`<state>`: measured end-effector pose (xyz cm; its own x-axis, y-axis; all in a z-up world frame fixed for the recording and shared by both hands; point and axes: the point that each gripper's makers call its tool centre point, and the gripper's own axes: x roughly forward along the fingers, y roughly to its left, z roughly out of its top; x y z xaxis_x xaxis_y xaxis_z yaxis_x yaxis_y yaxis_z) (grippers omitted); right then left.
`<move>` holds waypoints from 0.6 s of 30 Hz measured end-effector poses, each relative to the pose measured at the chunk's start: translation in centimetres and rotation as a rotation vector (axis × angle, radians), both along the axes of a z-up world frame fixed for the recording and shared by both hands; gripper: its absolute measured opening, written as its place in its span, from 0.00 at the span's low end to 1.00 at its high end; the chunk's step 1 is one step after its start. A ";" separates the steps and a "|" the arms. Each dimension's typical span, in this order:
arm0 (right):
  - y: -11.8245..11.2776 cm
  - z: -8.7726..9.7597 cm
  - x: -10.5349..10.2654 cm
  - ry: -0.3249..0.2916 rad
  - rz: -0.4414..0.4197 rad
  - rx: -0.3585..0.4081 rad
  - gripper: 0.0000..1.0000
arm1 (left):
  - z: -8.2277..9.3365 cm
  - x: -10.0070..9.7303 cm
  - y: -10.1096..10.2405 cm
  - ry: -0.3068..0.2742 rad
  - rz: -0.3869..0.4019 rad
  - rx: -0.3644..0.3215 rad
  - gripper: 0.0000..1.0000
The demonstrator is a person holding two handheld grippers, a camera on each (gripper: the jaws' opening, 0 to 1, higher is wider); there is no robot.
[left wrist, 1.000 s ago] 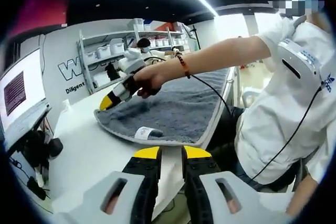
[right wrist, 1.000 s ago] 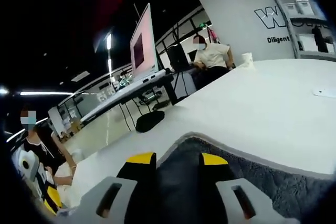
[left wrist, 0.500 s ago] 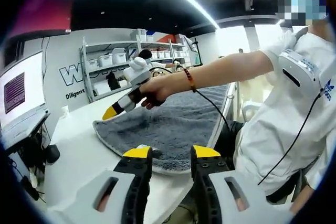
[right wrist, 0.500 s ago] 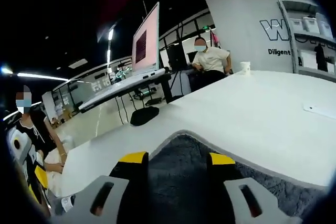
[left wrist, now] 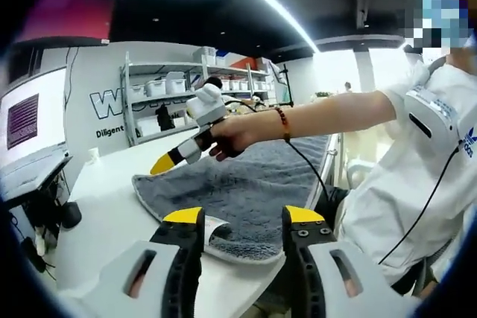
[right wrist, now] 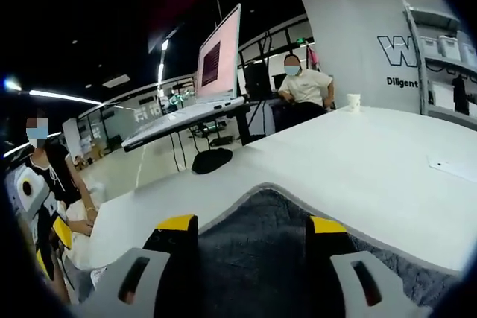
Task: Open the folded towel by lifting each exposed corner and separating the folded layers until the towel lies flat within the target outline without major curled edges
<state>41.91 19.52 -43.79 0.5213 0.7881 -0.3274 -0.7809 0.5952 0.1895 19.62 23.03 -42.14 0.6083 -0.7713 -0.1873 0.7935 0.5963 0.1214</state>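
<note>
1. In the left gripper view, the left gripper comes up from the bottom of the frame. Its two yellow-tipped jaws are spread wide apart.
2. Nothing is between those jaws. The near edge of the gray towel shows in the gap. I cannot tell if the tips touch it.
3. The towel lies spread on the white table, in the middle of the frame. Its near corner has a small fold, with a white label peeking out just beside the left jaw.
4. In the same view, the right gripper is above the towel's far left side, in the middle left of the frame. A person's hand holds it. Its yellow tip points down and to the left, near the towel's edge. I cannot tell from here if it touches the cloth.
5. In the right gripper view, the right gripper comes up from the bottom of the frame. Its jaws are spread wide too, and they grip nothing.
6. The gray towel shows between those jaws and under them. Its rounded corner with a pale edge sits just past the tips, on the table.
7. A laptop stands at the upper left in that view. A paper cup is far off on the table, at the upper right.
</note>
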 end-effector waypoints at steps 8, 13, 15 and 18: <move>-1.6 -0.2 -0.7 -0.017 0.010 -0.013 0.63 | 0.2 1.0 -0.6 0.002 0.019 -0.017 0.48; -2.9 0.2 -0.3 -0.039 -0.006 -0.010 0.63 | 0.1 1.2 -1.6 0.009 0.012 -0.011 0.49; -3.6 0.3 -0.5 -0.046 -0.004 0.000 0.63 | 0.3 1.1 -2.0 0.000 -0.001 -0.022 0.50; -4.2 0.0 -0.9 -0.050 -0.002 0.001 0.64 | 0.1 1.0 -2.3 0.013 -0.016 -0.033 0.50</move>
